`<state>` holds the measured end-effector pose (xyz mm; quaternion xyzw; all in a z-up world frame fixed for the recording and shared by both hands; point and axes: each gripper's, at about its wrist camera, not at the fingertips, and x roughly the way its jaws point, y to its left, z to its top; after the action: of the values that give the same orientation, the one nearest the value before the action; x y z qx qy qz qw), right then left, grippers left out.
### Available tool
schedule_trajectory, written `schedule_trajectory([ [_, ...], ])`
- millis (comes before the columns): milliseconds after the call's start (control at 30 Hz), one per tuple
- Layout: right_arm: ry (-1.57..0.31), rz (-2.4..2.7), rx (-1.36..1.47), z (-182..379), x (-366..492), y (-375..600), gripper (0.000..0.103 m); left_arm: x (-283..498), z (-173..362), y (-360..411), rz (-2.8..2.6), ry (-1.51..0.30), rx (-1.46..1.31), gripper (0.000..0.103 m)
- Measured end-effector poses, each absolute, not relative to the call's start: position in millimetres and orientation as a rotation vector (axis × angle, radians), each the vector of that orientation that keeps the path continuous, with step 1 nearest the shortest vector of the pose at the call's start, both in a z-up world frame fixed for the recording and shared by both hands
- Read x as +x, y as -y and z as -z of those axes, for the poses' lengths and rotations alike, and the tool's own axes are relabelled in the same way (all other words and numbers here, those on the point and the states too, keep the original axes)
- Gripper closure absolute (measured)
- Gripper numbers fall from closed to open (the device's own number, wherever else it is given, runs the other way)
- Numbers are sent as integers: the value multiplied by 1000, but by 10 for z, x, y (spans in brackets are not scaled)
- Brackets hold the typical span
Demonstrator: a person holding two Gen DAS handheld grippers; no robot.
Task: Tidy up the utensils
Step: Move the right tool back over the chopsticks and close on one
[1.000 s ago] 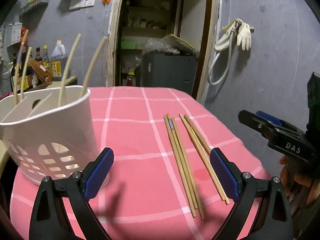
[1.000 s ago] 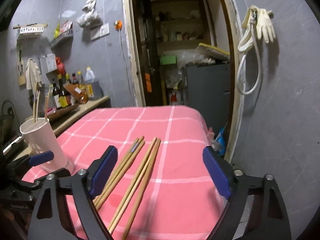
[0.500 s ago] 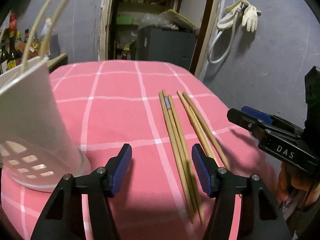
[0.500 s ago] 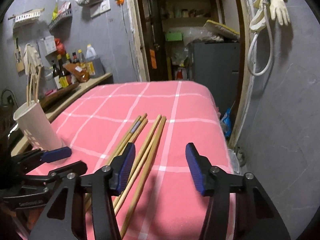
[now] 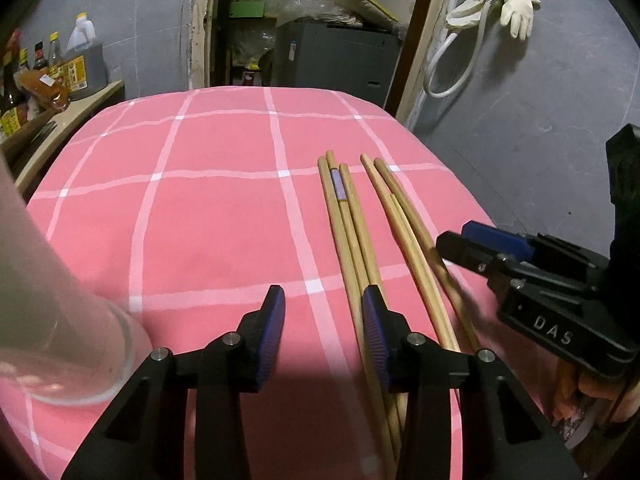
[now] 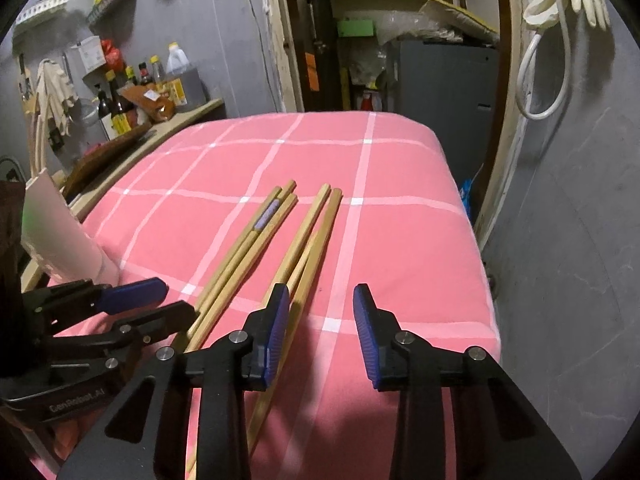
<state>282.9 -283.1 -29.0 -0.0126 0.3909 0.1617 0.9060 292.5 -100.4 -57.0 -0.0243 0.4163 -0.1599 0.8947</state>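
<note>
Several wooden chopsticks (image 5: 352,224) lie side by side on the pink checked tablecloth (image 5: 208,216); they also show in the right wrist view (image 6: 256,248). My left gripper (image 5: 323,332) hangs low over the cloth, jaws partly open and empty, its right finger over the left bundle. My right gripper (image 6: 321,332) is partly open and empty, its left finger above the right chopsticks (image 6: 312,236). The white utensil holder (image 5: 52,320) stands at my left, blurred; it also shows in the right wrist view (image 6: 60,236).
The table's right edge (image 6: 480,264) drops off beside a grey wall. A side counter with bottles (image 6: 132,100) stands at the left. A doorway with a grey cabinet (image 5: 336,56) lies behind the table. Each gripper shows in the other's view.
Both grippers have moved forward and down toward the chopsticks, and both jaws have narrowed. The holder has slid to the left edge of the left view.
</note>
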Motion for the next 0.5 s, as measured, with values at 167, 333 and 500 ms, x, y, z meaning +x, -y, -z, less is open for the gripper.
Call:
schedule_trajectory([
  [167, -836, -337, -22, 329, 2904, 2819, 72, 2996, 564, 1043, 336, -867, -47, 70],
  [333, -850, -332, -41, 340, 2953, 2784, 72, 3092, 574, 1060, 325, -872, -44, 76],
  [500, -858, -329, -43, 352, 2992, 2769, 78, 3207, 580, 1073, 332, -895, -49, 79],
])
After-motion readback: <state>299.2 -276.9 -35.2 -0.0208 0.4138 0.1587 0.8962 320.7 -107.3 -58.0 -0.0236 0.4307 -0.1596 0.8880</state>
